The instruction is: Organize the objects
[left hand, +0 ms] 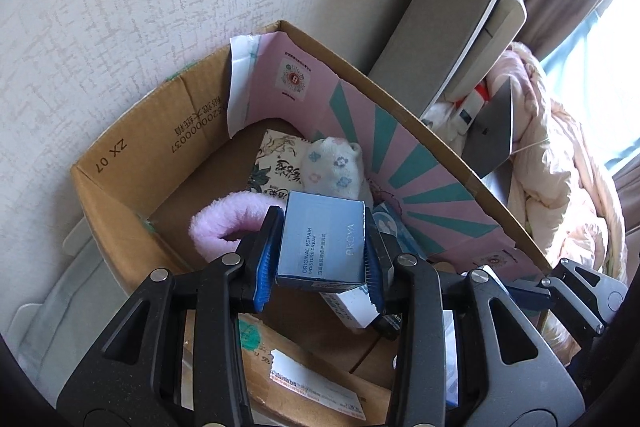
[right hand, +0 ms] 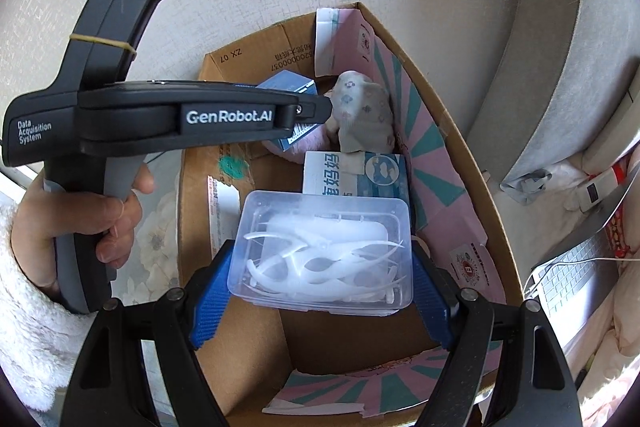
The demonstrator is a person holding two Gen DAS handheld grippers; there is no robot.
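Observation:
My left gripper (left hand: 320, 259) is shut on a blue moisture cream box (left hand: 324, 243) and holds it over the open cardboard box (left hand: 132, 155). Inside that box lie a flowered sock (left hand: 336, 167), a pink fluffy band (left hand: 228, 219) and a patterned packet (left hand: 276, 159). My right gripper (right hand: 320, 283) is shut on a clear plastic container (right hand: 324, 251) of white floss picks, held above the same cardboard box (right hand: 452, 147). In the right wrist view the left gripper's body (right hand: 180, 119) crosses the frame with the blue cream box (right hand: 288, 87) at its tip, and a blue-and-white carton (right hand: 352, 175) lies below.
The cardboard box stands against a textured white wall (left hand: 120, 7). A grey padded chair back (left hand: 448, 23) and pink bedding (left hand: 560, 167) lie to its right, with a laptop (right hand: 576, 267) beside it. A hand (right hand: 100, 219) in a white fluffy sleeve holds the left gripper.

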